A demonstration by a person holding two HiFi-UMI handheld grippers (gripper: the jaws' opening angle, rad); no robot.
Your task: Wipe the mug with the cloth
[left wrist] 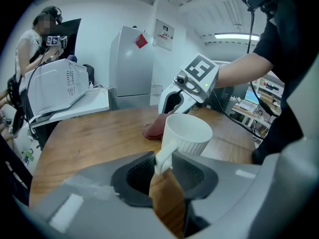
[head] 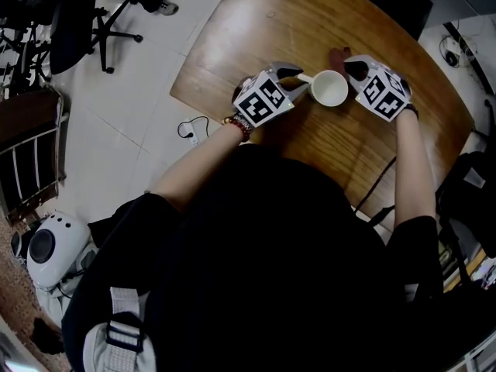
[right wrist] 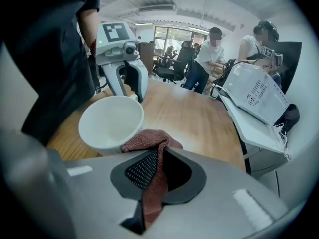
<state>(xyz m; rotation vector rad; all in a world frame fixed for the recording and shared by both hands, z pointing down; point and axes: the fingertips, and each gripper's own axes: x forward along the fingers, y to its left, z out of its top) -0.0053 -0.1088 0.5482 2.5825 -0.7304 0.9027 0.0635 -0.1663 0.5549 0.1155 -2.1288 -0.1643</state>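
Head view, L to R: left gripper (head: 293, 84) clamped on handle of white ribbed ceramic mug (head: 329, 89), prob. to steady it over the brown wooden table (head: 256, 22); right gripper (head: 353, 70) pinched shut on dark-red woven cloth (right wrist: 152, 143), bunched at mug's wall for wiping; black office chair (head: 74, 22) and white boxy machine (right wrist: 254, 96) well apart; nothing obstructs.

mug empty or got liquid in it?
Empty. The right gripper view looks into the mug and shows only bare white inside; the head view shows the same.
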